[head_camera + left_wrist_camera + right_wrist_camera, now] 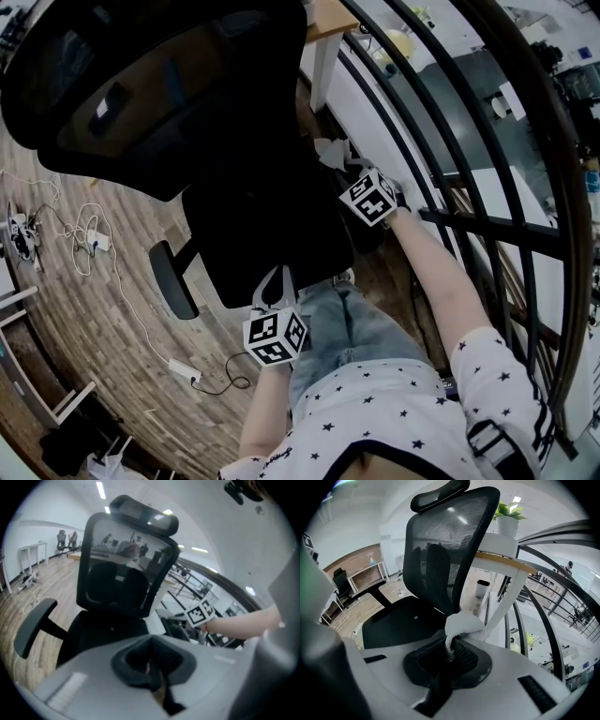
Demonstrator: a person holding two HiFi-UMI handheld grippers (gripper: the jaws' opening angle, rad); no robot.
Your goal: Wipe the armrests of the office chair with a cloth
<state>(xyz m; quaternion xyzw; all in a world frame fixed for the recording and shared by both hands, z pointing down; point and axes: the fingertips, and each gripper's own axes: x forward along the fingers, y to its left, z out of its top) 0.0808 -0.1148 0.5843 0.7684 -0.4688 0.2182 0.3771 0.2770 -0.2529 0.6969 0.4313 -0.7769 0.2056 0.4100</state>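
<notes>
Cloth at the ready: my right claw (354,171) pinches a bunched white cloth (461,624) by its lower fold. The wad stands up just ahead of the tips, beside the black mesh backrest (445,545) of the office chair (253,216). My left claw (152,660), jaws pressed together on nothing, hangs near the front edge of the seat (105,630). One armrest (173,279) shows well out to the left of that claw. The other I cannot make out, and I judge it lies below the right claw, on the railing (469,225) side. No wiping contact is visible, so the step in hand looks like bringing the cloth down onto that nearer pad. To do it well, I would lower the right claw until the loose wad, not the jaw tips, meets the pad. I would hold the pinch firm so the cloth does not pull free, then draw it along the pad's full length and over its edges. The chair may swivel, so the idle left claw could steady the seat.
</notes>
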